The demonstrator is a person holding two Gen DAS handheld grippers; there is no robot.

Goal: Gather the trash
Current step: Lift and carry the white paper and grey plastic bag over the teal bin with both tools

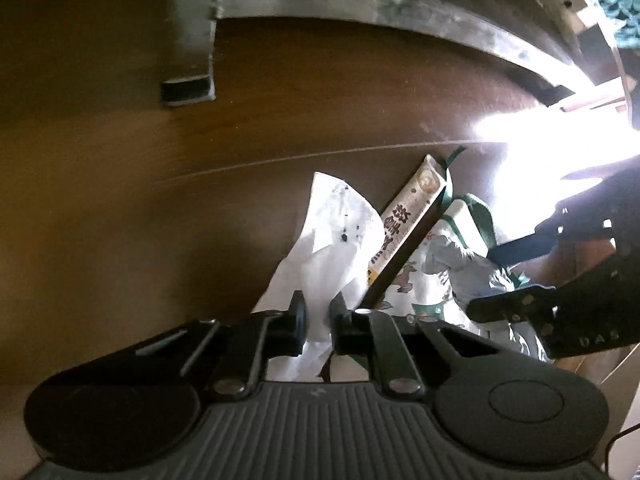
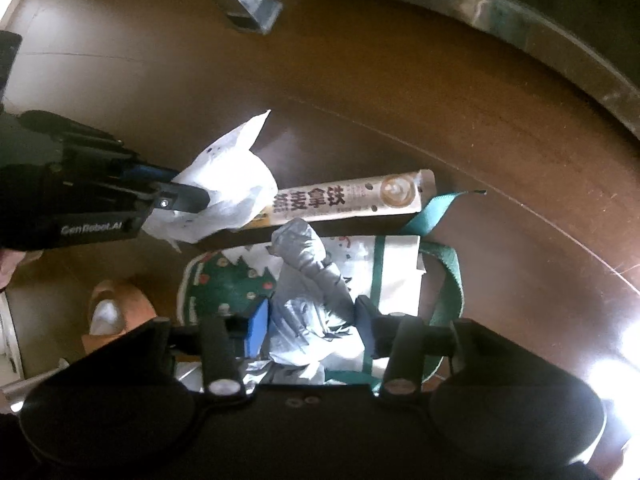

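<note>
The left gripper [image 1: 318, 320] has its jaws nearly closed on a crumpled white tissue [image 1: 328, 236], which sticks out forward between the fingers above the brown floor [image 1: 120, 200]. The right gripper [image 2: 310, 320] stands wider, seemingly clamping crinkled grey plastic [image 2: 308, 280] at the mouth of the green-handled tote bag [image 2: 396, 264]. A coffee sachet [image 2: 352, 198] lies just beside the tissue.

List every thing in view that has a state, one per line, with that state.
left tool: shut on the white tissue.
white tissue: crumpled, pinched and lifted.
right tool: shut on the grey wrapper.
grey wrapper: crumpled, over the bag.
printed bag: lying on the floor, green handle loose.
latte sachet: flat on the floor, beside the bag.
</note>
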